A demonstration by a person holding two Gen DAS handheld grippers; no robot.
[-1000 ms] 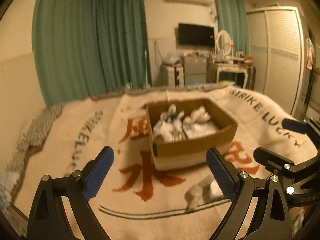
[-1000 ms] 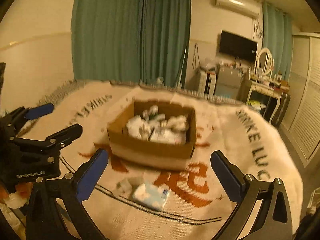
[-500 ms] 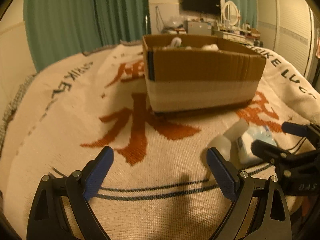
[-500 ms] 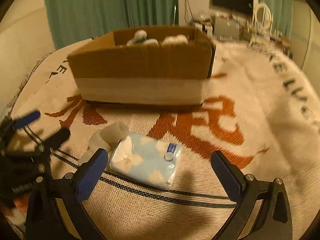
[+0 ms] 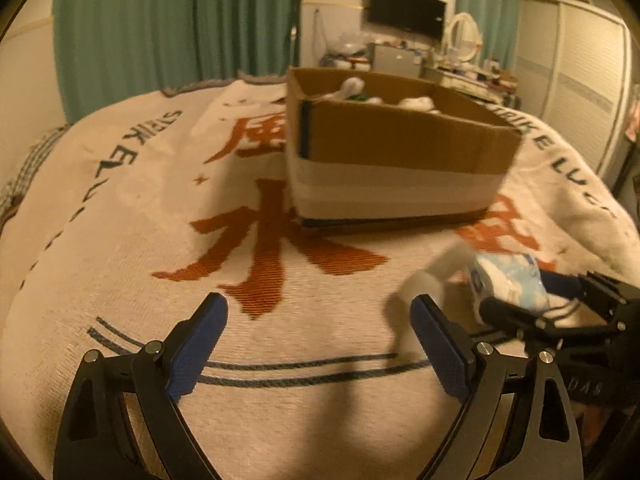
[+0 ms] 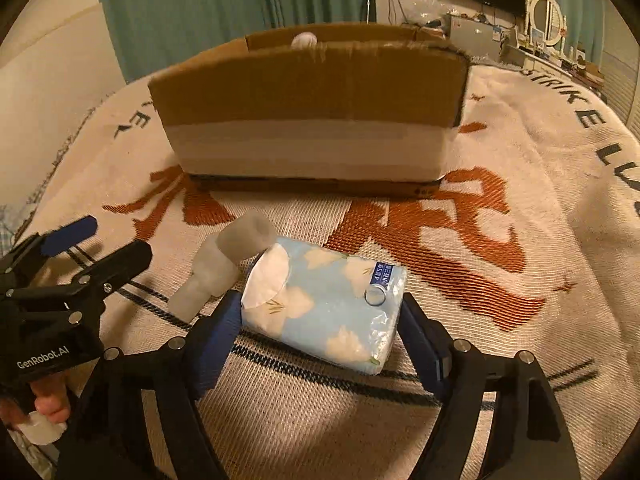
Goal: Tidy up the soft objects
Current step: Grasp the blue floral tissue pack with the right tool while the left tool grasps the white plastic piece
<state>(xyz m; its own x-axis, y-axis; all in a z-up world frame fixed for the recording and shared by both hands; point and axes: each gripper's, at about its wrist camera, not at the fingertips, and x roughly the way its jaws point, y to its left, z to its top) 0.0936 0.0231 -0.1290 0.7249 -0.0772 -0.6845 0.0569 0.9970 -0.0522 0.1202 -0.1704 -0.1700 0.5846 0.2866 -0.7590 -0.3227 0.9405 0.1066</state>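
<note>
A light-blue tissue pack [image 6: 324, 304] with white flowers lies on the blanket in front of a cardboard box [image 6: 308, 108]. My right gripper [image 6: 320, 316] has its blue pads against both sides of the pack. A translucent white soft bottle-shaped object [image 6: 224, 264] lies just left of the pack. My left gripper [image 5: 320, 340] is open and empty above the blanket, left of that object [image 5: 432, 276]; it also shows in the right wrist view [image 6: 96, 248]. The box [image 5: 400, 160] holds several white soft items [image 5: 352, 88]. The pack also shows in the left wrist view [image 5: 508, 276].
A cream blanket [image 5: 120, 240] with orange characters and dark lettering covers the bed. Green curtains [image 5: 176, 32] hang behind. A wardrobe [image 5: 580, 80], dresser and TV stand at the far right.
Both grippers have come down and forward to the blanket. My right gripper's jaws have narrowed from wide open onto the tissue pack. The left gripper stays open.
</note>
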